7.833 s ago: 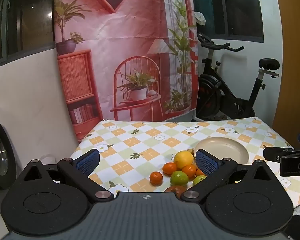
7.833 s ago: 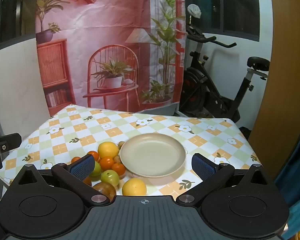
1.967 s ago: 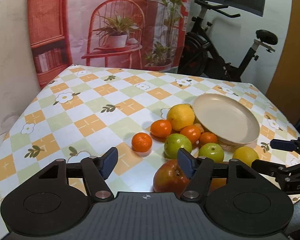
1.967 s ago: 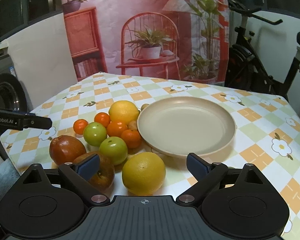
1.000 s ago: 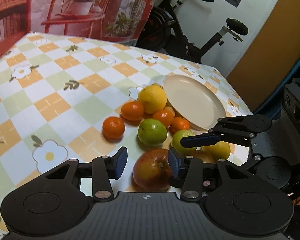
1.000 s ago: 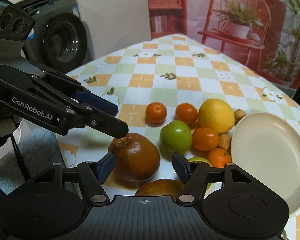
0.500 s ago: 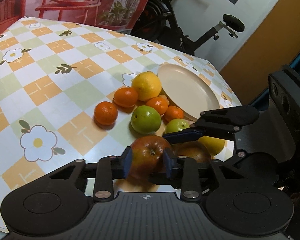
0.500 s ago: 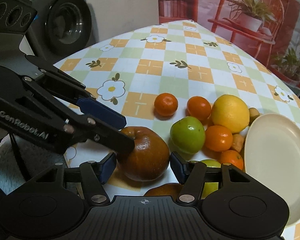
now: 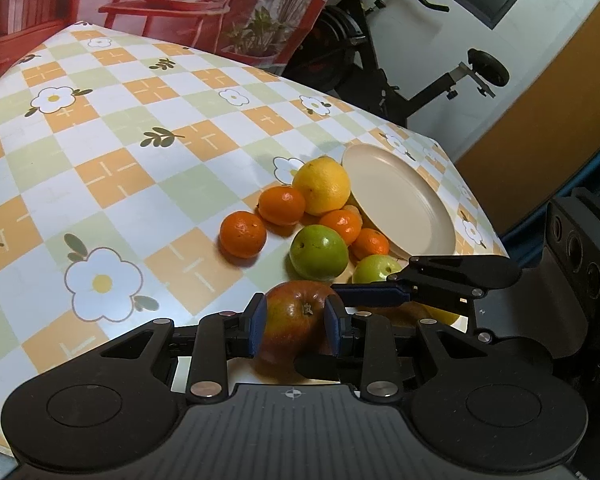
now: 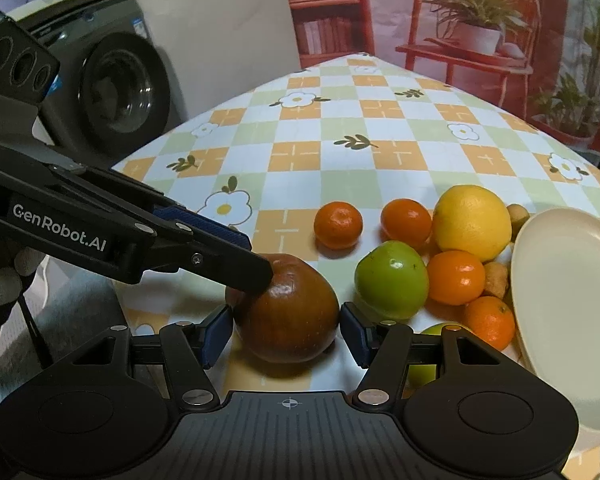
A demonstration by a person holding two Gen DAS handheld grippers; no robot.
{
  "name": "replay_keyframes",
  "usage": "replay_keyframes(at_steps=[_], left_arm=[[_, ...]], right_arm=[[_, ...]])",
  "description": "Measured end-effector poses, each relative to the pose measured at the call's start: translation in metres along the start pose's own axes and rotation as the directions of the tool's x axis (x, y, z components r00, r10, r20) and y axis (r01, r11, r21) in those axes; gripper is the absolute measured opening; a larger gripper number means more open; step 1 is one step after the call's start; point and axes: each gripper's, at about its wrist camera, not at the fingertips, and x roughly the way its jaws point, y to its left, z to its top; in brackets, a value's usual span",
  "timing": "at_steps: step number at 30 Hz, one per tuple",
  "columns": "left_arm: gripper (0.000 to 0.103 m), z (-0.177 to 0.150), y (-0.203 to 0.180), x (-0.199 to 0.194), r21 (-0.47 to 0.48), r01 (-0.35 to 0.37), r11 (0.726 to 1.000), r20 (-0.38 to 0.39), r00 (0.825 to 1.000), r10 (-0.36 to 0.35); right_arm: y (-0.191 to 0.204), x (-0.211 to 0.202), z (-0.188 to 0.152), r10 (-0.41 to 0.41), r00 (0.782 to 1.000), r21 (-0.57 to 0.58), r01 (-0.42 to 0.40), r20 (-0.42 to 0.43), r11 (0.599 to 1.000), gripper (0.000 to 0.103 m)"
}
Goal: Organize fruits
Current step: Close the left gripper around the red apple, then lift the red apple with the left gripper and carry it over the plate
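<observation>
While the red apple (image 9: 296,312) rests at the near edge of the table (image 9: 100,176), it is clamped across its middle by the narrowed pads of the left gripper (image 9: 294,322). The right gripper (image 10: 286,332) is set half-wide around what appears to be the same apple; whether its pads press cannot be told. A clean lift is best made with one grip only, so one tool should be drawn clear before the apple is raised. The apple should be lifted straight up, so that the green fruit (image 9: 319,254) just beyond it is not nudged, then carried over the pile and lowered onto the plate (image 9: 400,200), not dropped. The beige plate is empty. All the fruit lies on the cloth beside it: the yellow citrus (image 9: 322,186) touches its rim, and the small oranges and green fruits are clustered against it.
</observation>
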Motion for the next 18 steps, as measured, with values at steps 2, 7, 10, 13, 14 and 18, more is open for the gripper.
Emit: replay_keyframes(at_steps=[2,7,10,13,14,18], left_arm=[[0.034,0.0,-0.001,0.0,0.005,-0.004,1.0,0.001,1.0,0.004],[0.035,0.0,0.004,0.002,-0.023,0.004,1.0,-0.004,1.0,-0.004],[0.038,-0.001,0.008,0.002,-0.047,0.019,0.999,-0.009,1.0,-0.02],[0.043,-0.001,0.01,0.003,-0.067,0.034,0.997,-0.013,0.999,-0.035],[0.046,0.0,0.011,0.002,-0.07,0.039,0.997,-0.01,0.999,-0.04],[0.051,0.0,0.01,0.006,-0.067,0.038,0.997,-0.018,0.999,-0.04]], right_arm=[[0.0,0.0,-0.002,-0.004,1.0,0.015,0.004,0.005,1.0,0.055],[0.003,0.002,-0.003,-0.02,1.0,0.011,0.02,-0.009,1.0,0.056],[0.005,0.004,-0.003,-0.019,1.0,0.008,0.019,-0.016,1.0,0.057],[0.006,0.006,-0.003,-0.019,1.0,0.003,0.019,-0.02,1.0,0.057],[0.006,0.006,-0.003,-0.019,1.0,0.004,0.019,-0.02,1.0,0.057],[0.006,0.006,-0.003,-0.017,1.0,0.005,0.017,-0.021,1.0,0.057]])
